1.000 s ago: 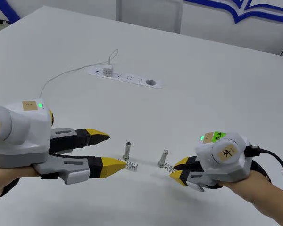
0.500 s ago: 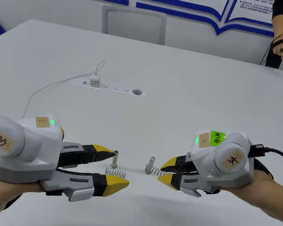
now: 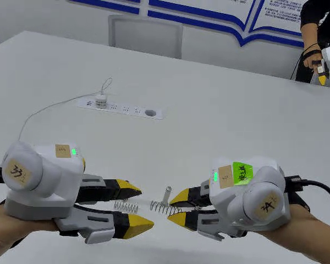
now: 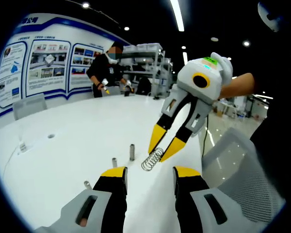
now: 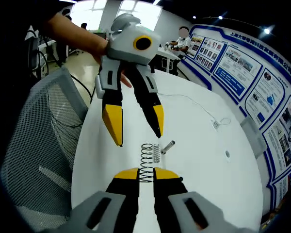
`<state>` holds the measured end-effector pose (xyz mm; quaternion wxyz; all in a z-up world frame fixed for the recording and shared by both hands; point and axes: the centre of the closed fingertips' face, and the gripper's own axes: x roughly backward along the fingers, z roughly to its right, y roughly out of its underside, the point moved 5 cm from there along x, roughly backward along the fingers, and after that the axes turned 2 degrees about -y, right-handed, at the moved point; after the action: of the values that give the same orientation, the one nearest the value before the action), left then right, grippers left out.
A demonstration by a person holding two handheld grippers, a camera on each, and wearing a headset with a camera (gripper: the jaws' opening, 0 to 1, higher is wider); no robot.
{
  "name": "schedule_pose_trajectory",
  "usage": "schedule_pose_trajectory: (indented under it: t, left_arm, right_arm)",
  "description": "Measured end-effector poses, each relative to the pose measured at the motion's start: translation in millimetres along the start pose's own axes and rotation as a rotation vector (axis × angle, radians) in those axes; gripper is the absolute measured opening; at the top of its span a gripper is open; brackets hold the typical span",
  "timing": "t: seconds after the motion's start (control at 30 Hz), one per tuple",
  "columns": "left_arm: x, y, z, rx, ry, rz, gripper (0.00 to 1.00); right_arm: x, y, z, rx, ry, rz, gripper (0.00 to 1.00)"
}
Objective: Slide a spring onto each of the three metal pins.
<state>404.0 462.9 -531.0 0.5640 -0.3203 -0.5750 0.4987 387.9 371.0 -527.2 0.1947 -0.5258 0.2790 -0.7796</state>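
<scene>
I am pinching one spring [image 5: 146, 167] in my right gripper [image 5: 146, 174] just beside the three pins [image 4: 132, 152], all seemingly bare, while my left gripper [image 4: 150, 171] is hovering spread near them and a second spring [image 3: 126, 206] is lying loose there.

The spring [image 3: 160, 207] is shiny wire, the pin [image 3: 167, 193] grey metal, the table [image 3: 209, 121] smooth matt white.

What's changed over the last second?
Left tongs advanced, jaws open around the loose spring. Right tongs, shut on the other spring, carried it left across the pin. The two tips are now closer. Pins and power strip unmoved.
</scene>
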Motion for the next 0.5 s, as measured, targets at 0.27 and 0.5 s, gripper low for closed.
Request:
schedule_pose_trajectory:
  t: [0.27,0.5]
  left_arm:
    - [-4.1,-0.6,5.6,-0.024,0.025,-0.014,0.35]
    - [-5.6,0.1,10.4,-0.059,0.046,-0.034,0.29]
  right_arm:
    - [-0.6,-15.6,-7.2,0.091,-0.022,0.029,0.11]
    - [-1.3,-20.4,-9.8,0.147,-0.030,0.010,0.11]
